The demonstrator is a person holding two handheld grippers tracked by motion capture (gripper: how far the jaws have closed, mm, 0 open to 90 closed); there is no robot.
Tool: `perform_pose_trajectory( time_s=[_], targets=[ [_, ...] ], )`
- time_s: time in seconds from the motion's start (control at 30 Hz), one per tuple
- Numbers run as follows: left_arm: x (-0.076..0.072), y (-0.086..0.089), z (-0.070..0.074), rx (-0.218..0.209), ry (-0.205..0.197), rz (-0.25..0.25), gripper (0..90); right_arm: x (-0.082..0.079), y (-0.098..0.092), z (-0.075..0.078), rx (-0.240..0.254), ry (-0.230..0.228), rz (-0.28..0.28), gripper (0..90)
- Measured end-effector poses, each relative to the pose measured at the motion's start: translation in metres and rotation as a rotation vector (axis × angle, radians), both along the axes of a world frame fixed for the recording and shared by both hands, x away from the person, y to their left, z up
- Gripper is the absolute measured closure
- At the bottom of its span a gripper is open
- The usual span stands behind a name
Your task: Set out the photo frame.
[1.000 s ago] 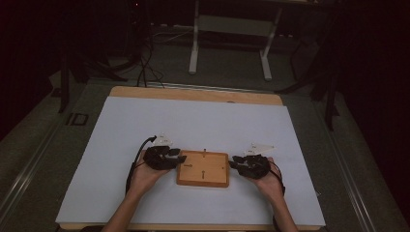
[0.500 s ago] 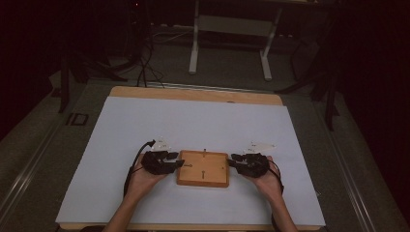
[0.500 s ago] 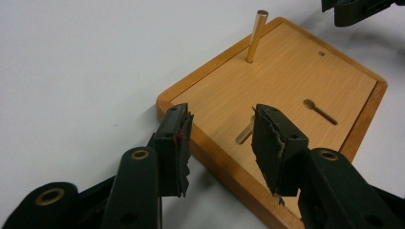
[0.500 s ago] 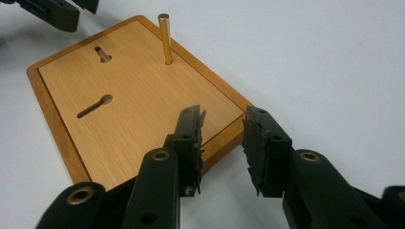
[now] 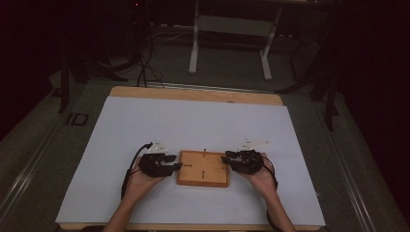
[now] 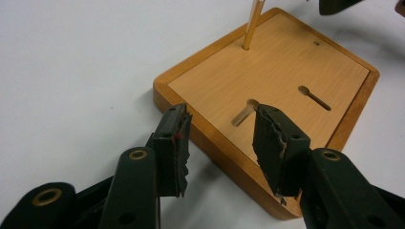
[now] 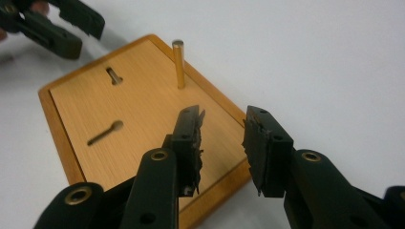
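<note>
Wood board [image 5: 203, 168] lies flat on the white desk [image 5: 193, 125], near the person's edge, with a thin peg [image 6: 251, 24] standing upright close to its far rim and two keyhole slots cut into its top. The left gripper [image 5: 175, 163] sits at the board's left end; in the left gripper view its jaws stand half apart, straddling the near edge without pressing on it, one pad [image 6: 175, 143] off the board and the other over the top face. The right gripper [image 5: 226, 159] sits at the board's right end; in the right gripper view [image 7: 222, 143] its jaws are likewise half open over the edge, gripping nothing. Both hands rest on the desk.
</note>
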State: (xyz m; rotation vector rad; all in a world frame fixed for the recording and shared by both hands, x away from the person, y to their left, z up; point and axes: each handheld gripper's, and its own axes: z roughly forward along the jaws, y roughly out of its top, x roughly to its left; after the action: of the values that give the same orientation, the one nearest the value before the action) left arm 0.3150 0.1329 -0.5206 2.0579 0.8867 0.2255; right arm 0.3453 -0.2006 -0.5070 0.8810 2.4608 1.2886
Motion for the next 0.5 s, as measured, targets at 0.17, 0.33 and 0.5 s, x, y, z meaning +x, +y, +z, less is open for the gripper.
perform_pose_trajectory(
  time_s=[0.17, 0.33, 0.5],
  targets=[
    [-0.004, 0.001, -0.001, -0.003, 0.006, -0.004, 56.0, 0.004, 0.006, 0.001, 0.022, 0.006, 0.014, 66.4],
    [-0.006, 0.001, -0.002, -0.005, 0.006, -0.010, 56.0, 0.008, 0.016, 0.000, 0.020, 0.008, 0.033, 66.4],
    [-0.005, 0.001, -0.003, -0.001, 0.012, -0.012, 55.9, 0.013, 0.025, -0.001, 0.021, 0.009, 0.050, 67.2]
  ],
)
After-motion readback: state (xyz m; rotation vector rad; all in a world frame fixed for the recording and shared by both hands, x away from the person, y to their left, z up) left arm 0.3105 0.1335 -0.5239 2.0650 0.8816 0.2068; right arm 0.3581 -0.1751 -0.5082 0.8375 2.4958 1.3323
